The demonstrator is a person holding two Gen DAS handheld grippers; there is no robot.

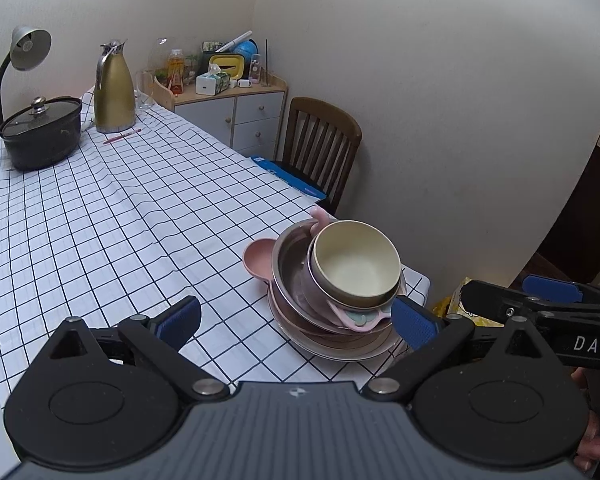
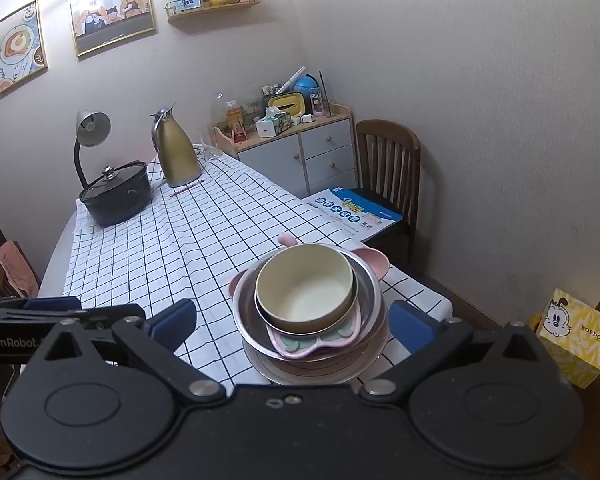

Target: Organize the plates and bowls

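Observation:
A stack of dishes stands at the near right corner of the checked table (image 1: 100, 220). A cream bowl (image 1: 354, 266) sits on top, tilted, inside a steel bowl (image 1: 290, 256), over a pink eared dish (image 1: 258, 258) and a flat plate (image 1: 340, 346). In the right wrist view the cream bowl (image 2: 306, 292) lies in the steel bowl (image 2: 370, 284) above the pink dish (image 2: 300, 342). My left gripper (image 1: 296, 322) is open and empty, just before the stack. My right gripper (image 2: 292, 324) is open and empty, its fingers either side of the stack.
A black lidded pot (image 1: 40, 136), a gold jug (image 1: 114, 92) and a desk lamp (image 1: 24, 52) stand at the table's far end. A wooden chair (image 1: 320, 140) and a cabinet (image 1: 248, 116) are beyond the right edge. A yellow box (image 2: 574, 336) sits on the floor.

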